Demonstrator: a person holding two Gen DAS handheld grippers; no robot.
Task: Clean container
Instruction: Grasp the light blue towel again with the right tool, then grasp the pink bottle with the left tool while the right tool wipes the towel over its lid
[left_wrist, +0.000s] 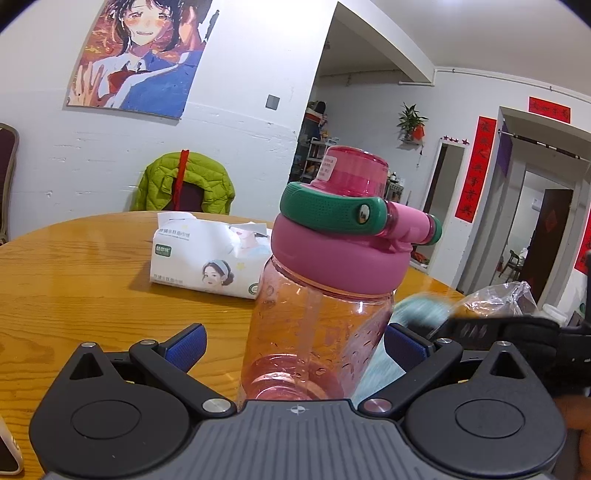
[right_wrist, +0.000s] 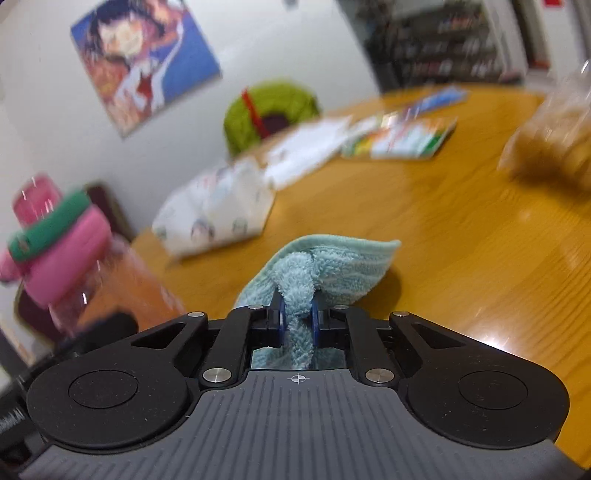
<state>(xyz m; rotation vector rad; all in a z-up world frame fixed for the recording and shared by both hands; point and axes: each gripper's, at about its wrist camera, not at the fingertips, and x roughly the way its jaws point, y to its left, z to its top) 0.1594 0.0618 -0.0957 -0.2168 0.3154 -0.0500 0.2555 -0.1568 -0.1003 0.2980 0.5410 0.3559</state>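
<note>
A clear pink water bottle (left_wrist: 317, 332) with a pink lid and green carry handle (left_wrist: 332, 214) stands tilted between the fingers of my left gripper (left_wrist: 295, 347). The right blue pad (left_wrist: 402, 343) touches the bottle. The left pad (left_wrist: 184, 347) stands apart from it, so the gripper is open. My right gripper (right_wrist: 297, 321) is shut on a light blue towel (right_wrist: 325, 266), held above the wooden table (right_wrist: 461, 240). The bottle shows blurred at the left of the right wrist view (right_wrist: 74, 243). The towel shows blurred by the bottle's right side in the left wrist view (left_wrist: 413, 314).
A white tissue pack (left_wrist: 207, 258) lies on the round table behind the bottle. Booklets (right_wrist: 406, 136) lie farther back. A clear plastic bag of food (left_wrist: 495, 299) sits at the right. A chair with a green jacket (left_wrist: 184, 184) stands behind the table.
</note>
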